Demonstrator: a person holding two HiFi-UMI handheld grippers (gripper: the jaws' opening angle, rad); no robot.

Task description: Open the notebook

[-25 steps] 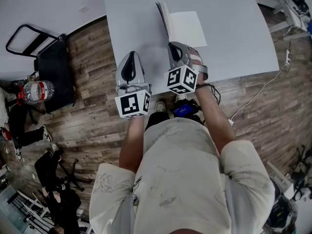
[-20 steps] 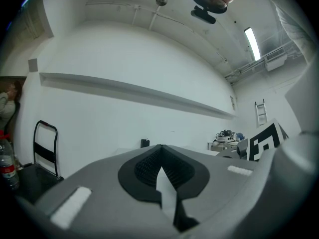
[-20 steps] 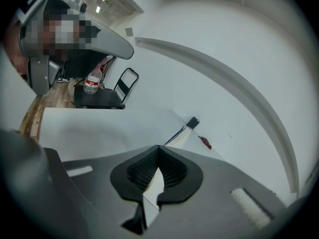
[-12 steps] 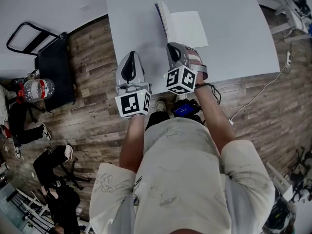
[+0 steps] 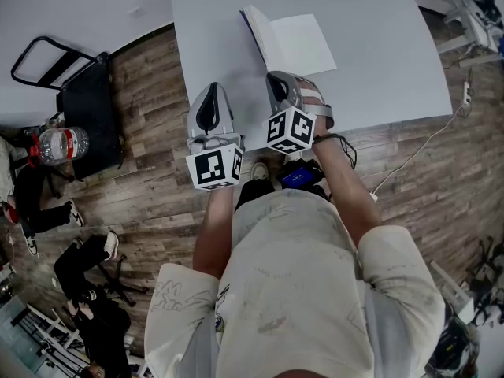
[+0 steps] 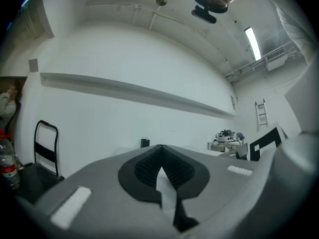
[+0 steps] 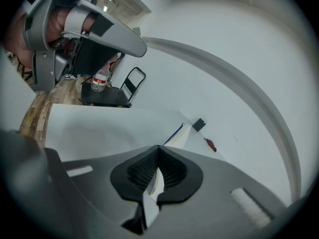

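Over on the left, on the wood floor, a black hand cart [image 5: 79,101] stands with a water bottle [image 5: 59,146] beside it, well apart from the work. Next comes the person's left claw [image 5: 212,87], held at the near edge of the white table [image 5: 378,53]. It points level, and its pads are closed on each other with nothing between them. I judge it is parked there simply to keep out of the way.

Right of it lies the notebook [image 5: 303,44], near the table's front edge. Its cover [image 5: 253,31] is lifted and tilted leftward, with a bare white page showing underneath. The right claw [image 5: 272,75] angles down at the notebook's near corner, pinched fully closed. The cover appears to be half raised only because that claw grips its corner, so the opening looks partly done.

From above, the claw's body hides the contact. The right gripper view fills that in: a thin pale sheet with a dark edge sits in the slit between the pads. It also shows a small dark block [image 7: 198,124] and a red object [image 7: 210,144] farther along the table, which the head view cuts off.
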